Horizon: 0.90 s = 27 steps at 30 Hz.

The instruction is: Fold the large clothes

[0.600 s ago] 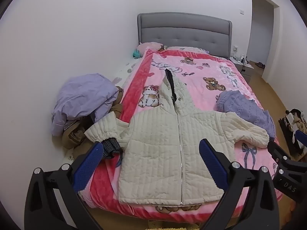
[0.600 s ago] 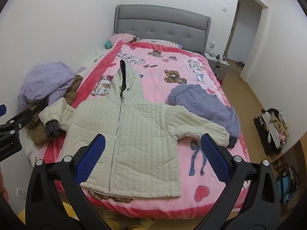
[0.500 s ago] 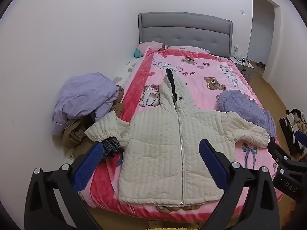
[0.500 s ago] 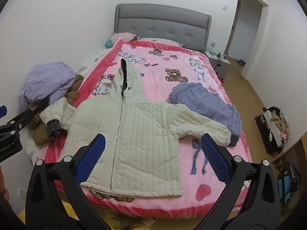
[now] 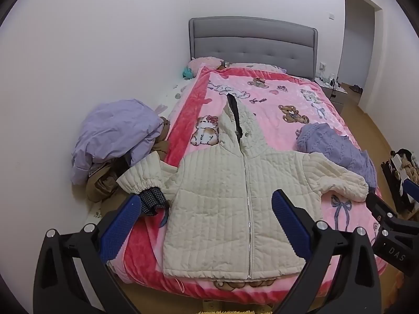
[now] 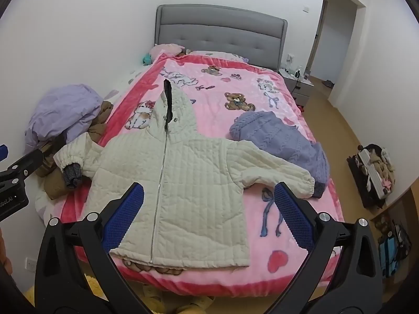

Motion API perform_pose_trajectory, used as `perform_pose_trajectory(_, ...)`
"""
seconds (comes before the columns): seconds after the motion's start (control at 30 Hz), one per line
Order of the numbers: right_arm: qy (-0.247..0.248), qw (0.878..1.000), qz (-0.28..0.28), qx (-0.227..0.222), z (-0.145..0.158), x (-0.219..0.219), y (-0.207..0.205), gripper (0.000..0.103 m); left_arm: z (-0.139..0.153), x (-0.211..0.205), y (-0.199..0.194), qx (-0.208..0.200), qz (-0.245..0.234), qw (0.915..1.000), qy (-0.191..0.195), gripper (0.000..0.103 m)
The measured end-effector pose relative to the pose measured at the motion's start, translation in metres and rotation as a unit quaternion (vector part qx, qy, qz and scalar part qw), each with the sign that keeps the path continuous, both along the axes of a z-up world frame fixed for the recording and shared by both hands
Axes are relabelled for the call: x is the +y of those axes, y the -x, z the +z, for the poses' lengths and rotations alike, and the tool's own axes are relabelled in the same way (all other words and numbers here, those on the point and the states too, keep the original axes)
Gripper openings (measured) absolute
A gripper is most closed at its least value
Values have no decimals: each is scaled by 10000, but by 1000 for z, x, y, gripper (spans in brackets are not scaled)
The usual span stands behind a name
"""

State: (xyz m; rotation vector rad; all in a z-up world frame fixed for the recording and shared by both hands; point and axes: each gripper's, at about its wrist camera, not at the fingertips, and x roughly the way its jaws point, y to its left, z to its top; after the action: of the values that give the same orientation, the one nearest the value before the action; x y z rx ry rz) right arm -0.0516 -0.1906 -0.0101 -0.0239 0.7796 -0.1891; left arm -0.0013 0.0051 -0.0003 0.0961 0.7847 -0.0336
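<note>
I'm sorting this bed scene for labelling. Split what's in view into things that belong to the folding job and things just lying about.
Belongs to the job:
- cream jacket, spread flat and zipped on the blanket
- left gripper, open, above it
- right gripper, open, above it

Just lying about:
- purple sweater
- lilac bedding heap
- brown garment
- nightstand
- floor clutter

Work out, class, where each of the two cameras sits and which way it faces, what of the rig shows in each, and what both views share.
Left wrist: on the left gripper, above the bed's foot, facing the headboard; own open blue fingers, right gripper's edge.
Right wrist: on the right gripper, further right, same heading; own open fingers, left gripper's edge.
Shared: cream hooded jacket spread flat, purple sweater, pink blanket.
</note>
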Motion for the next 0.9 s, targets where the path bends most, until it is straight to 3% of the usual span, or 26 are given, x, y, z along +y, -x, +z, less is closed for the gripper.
perform_pose_trajectory(0.9,-45,10000,-8,38,-1,2,-3,95,-6,13,3,35,31,10000,-70,98)
